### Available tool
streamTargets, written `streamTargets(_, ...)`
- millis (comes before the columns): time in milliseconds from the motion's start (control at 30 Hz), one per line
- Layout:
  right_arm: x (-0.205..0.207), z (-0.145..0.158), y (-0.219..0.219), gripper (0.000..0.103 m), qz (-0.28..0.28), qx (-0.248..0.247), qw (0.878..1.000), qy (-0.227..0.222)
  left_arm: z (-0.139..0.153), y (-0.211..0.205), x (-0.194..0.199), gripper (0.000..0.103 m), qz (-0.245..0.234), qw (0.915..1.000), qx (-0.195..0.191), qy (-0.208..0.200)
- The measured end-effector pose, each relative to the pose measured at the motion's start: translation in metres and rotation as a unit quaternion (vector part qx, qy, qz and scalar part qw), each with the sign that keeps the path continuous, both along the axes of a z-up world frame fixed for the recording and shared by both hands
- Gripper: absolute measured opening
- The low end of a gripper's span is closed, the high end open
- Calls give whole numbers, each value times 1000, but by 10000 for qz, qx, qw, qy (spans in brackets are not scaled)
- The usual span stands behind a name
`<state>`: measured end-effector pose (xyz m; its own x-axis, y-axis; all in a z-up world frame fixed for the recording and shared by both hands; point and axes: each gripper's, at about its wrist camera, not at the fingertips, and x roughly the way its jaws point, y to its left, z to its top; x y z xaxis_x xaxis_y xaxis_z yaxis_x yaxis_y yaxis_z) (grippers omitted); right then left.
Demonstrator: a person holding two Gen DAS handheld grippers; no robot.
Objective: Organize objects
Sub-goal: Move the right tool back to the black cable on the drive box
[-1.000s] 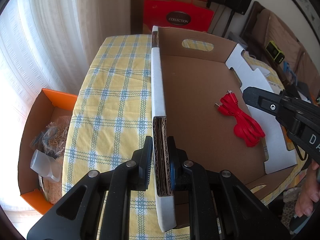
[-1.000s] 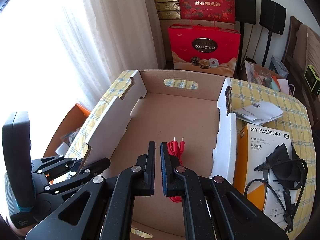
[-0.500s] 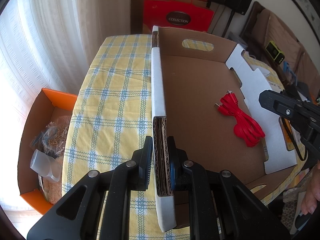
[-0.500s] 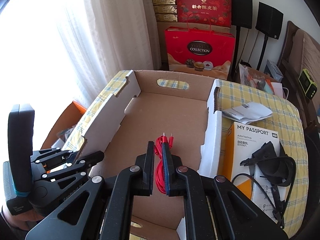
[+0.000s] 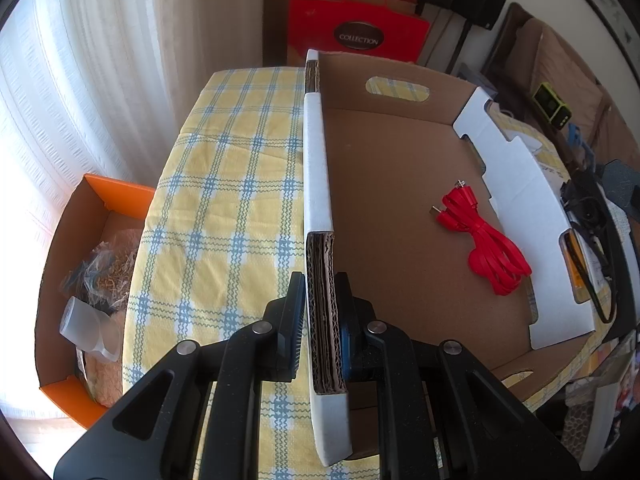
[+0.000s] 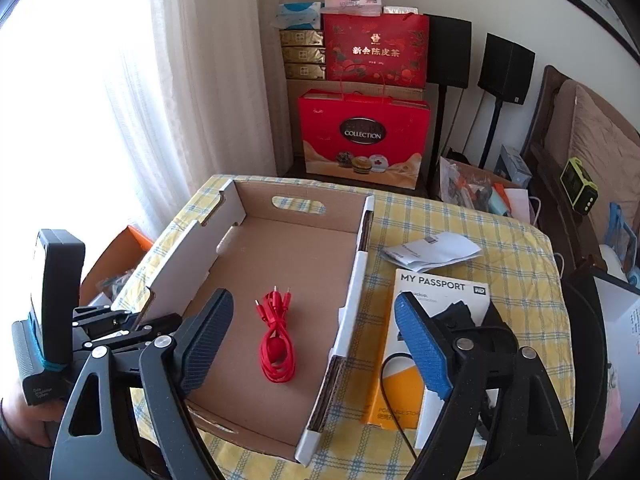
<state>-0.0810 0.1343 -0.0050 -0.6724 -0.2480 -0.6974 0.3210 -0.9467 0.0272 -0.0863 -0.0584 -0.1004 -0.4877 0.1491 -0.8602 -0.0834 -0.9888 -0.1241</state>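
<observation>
A brown cardboard box (image 6: 300,264) with white outer walls stands on the checked tablecloth. My left gripper (image 5: 322,320) is shut on the near end of the box's left wall (image 5: 318,160); in the right wrist view the left gripper (image 6: 132,320) clamps that same wall. A coiled red cable (image 6: 276,344) lies loose on the box floor, also seen as the red cable (image 5: 486,248) near the right wall. My right gripper (image 6: 314,302) hovers above the box's near right side. Its jaws are opening wide and nothing is pressed between them.
To the right of the box lie a "My Passport" carton (image 6: 436,284) with a black cable (image 6: 460,316) on it and a folded white paper (image 6: 432,250). An orange box (image 5: 116,196) sits on the floor at the left. Red gift bags (image 6: 364,136) stand behind the table.
My right gripper has pulled back and up from the box, and its jaws went from shut to wide apart. The red cable stayed where it lay. The left gripper kept its grip.
</observation>
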Motion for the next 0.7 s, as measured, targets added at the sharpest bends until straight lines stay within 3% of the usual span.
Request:
streamTargets(133,2,4,11,90,-88,33,10000,14,-3,-1,-1,13,-1,10000,-22,-33)
streamTargets(267,3,6,26,102,-242,64,9996,85,-6,-2,-1,13,28,10000,21,-69)
streamTargets(700,3,4,97,102,-687,-126,9975,-74,-5,-2,-1,13,39,10000,14,-88)
